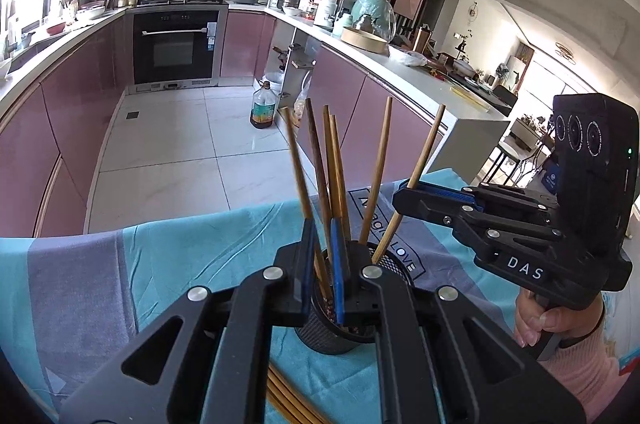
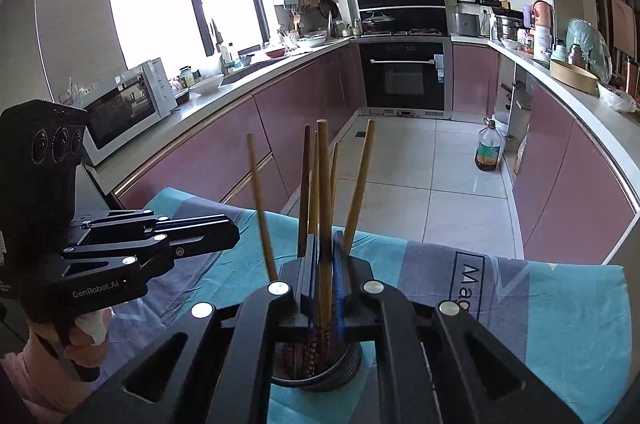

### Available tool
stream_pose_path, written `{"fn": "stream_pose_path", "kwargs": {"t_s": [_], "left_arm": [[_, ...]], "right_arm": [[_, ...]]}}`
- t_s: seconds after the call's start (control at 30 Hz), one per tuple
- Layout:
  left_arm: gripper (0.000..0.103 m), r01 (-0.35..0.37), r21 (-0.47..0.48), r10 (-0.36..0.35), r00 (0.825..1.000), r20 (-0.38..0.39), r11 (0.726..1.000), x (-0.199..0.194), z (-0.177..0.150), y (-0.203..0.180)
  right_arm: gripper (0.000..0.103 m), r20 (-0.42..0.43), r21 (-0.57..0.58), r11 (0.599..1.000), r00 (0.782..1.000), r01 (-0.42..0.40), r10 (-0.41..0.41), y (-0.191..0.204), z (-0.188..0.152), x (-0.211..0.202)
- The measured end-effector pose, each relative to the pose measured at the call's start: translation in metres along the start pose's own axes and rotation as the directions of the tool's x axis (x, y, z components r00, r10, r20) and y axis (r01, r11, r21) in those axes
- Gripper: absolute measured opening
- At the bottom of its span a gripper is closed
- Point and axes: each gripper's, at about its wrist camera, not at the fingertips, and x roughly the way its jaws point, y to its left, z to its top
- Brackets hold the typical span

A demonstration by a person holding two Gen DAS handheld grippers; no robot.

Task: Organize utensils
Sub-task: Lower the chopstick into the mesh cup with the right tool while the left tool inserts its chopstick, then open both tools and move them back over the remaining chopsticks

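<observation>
Black mesh holder (image 1: 340, 324) standing on cloth-covered desk (image 1: 180, 264), chopsticks (image 1: 376, 176) fanning upright inside.

Left gripper (image 1: 322, 256) jaws clamping one chopstick (image 1: 298, 164).

Right gripper (image 2: 325, 264) jaws pinching another chopstick (image 2: 323, 184) mid-shaft.

Sticks appearing light, stiff, smooth, likely slipping or pivoting. Gripping mid-shaft, squarely. Holder probably light, tipping easily.

More chopsticks (image 1: 288, 400) lying loose on cloth.

You have a blue and grey cloth (image 1: 168, 256) covering the desk. Far off stand a black oven (image 2: 402, 76), an oil bottle (image 2: 488, 150) on the floor, and at left a white microwave (image 2: 128, 106).
</observation>
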Motion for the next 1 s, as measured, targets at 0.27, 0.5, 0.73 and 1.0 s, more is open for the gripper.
{"fn": "stream_pose_path", "kwargs": {"t_s": [0.27,0.5,0.73,1.0], "left_arm": [[0.017,-0.012,0.000,0.012,1.000,0.014,1.000,-0.003,-0.007,-0.002],[0.026,-0.037,0.006,0.037,0.999,0.023,0.999,-0.008,-0.016,-0.003],[0.031,-0.057,0.005,0.057,0.998,0.040,0.998,-0.014,-0.025,-0.002],[0.042,-0.115,0.004,0.114,0.992,0.053,0.993,-0.023,-0.043,-0.001]], "right_arm": [[0.008,0.029,0.021,1.000,0.999,0.019,-0.019,-0.001,-0.002,0.000],[0.009,0.045,0.048,0.998,0.998,0.030,-0.032,-0.007,-0.004,-0.002],[0.017,0.066,0.055,0.998,0.998,0.022,-0.025,-0.005,-0.011,-0.010],[0.029,0.119,0.011,0.999,0.992,-0.035,0.034,0.014,-0.024,-0.040]]}}
